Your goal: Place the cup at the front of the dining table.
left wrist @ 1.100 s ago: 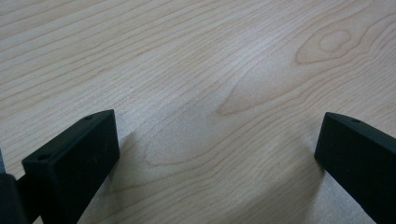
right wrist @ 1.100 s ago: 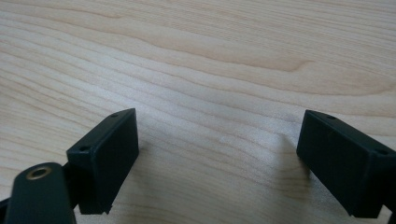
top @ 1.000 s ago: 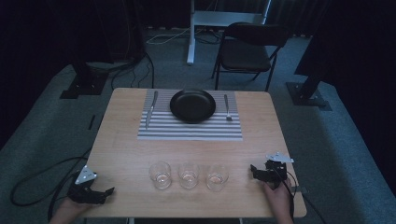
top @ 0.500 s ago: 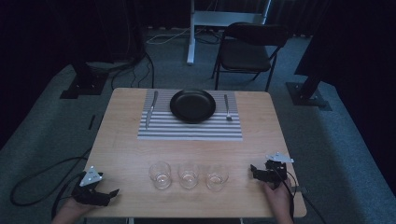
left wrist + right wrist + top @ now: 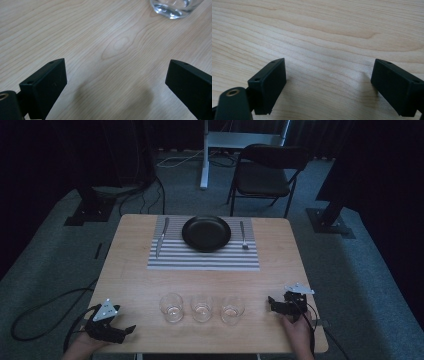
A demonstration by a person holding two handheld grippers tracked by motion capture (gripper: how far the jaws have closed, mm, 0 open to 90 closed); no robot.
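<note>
**Both claws open and empty near the three glasses**

We see the left claw (image 5: 131, 328) at the lower left of the high view, over the near left corner of the counter (image 5: 135, 280), a hand (image 5: 82, 349) behind it at the bottom edge. Its jaws stand wide apart with nothing between them; they have just been closing a little, and in the left gripper view we see bare wood grain between the two black jaws. The base of the left glass (image 5: 175, 8) sits at the upper right of that view, well apart from the jaws.

The right claw (image 5: 270, 301) is at the lower right of the high view, resting low at the counter, pointing toward frame left. Its jaws are wide apart too, holding nothing; in the right gripper view we see plain wood between them.

Three clear glasses stand in a row in the lower middle of the high view: left glass (image 5: 171, 307), middle glass (image 5: 202, 308), right glass (image 5: 232, 308). All upright, near each other, not touching that we can tell. The right glass is near the right claw, with a gap between. The left glass is farther from the left claw.

In the upper middle, a striped placemat (image 5: 202, 259) carries a black plate (image 5: 206, 233), a knife (image 5: 161, 236) to its left, a fork (image 5: 243, 236) to its right. A dark chair (image 5: 262, 177) stands beyond the counter at the top.
</note>
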